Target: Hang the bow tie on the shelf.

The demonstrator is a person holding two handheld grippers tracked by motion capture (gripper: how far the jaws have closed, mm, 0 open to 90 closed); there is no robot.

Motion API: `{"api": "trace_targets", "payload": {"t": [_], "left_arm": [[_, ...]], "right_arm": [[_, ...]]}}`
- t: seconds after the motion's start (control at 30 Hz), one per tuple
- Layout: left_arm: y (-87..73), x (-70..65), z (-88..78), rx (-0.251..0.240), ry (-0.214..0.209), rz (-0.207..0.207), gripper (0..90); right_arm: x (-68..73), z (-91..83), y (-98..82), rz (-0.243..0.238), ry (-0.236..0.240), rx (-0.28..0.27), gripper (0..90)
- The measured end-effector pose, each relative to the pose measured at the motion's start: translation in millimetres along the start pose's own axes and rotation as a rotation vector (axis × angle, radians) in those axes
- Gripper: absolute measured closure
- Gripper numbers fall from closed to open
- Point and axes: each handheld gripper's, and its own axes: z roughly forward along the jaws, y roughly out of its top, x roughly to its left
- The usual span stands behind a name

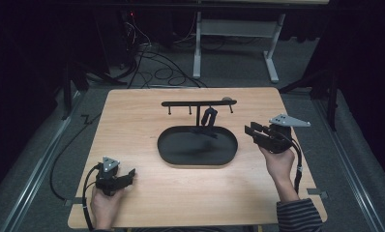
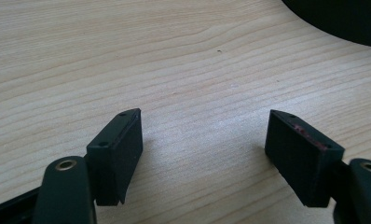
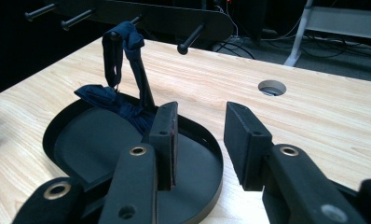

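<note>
Left gripper (image 1: 128, 174): spread, low over bare table (image 1: 181, 193).
Right gripper (image 1: 249, 131): spread, empty, beside tray (image 1: 167, 154).
Bow tie (image 3: 120, 100): strap hooked over rack peg (image 3: 138, 18), bow in tray.

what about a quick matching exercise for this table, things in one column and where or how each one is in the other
Things:
1. left tongs
2. right tongs
3. dark blue bow tie
4. oval black tray

Places or states:
A. hangs by its strap from a peg of the rack
B. open, low over bare wood at the table's near left
C. lies mid-table under the rack
D. open, held up at the tray's right end

Pairs: 1-B, 2-D, 3-A, 4-C
</note>
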Motion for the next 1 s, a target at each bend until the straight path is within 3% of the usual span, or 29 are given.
{"api": "trace_targets", "payload": {"t": [1.0], "left_arm": [[0.0, -0.1, 0.0, 0.001, 0.001, 0.000, 28.0]], "right_arm": [[-6.9, -25.9, -24.7, 0.040, -0.008, -0.023, 65.7]]}}
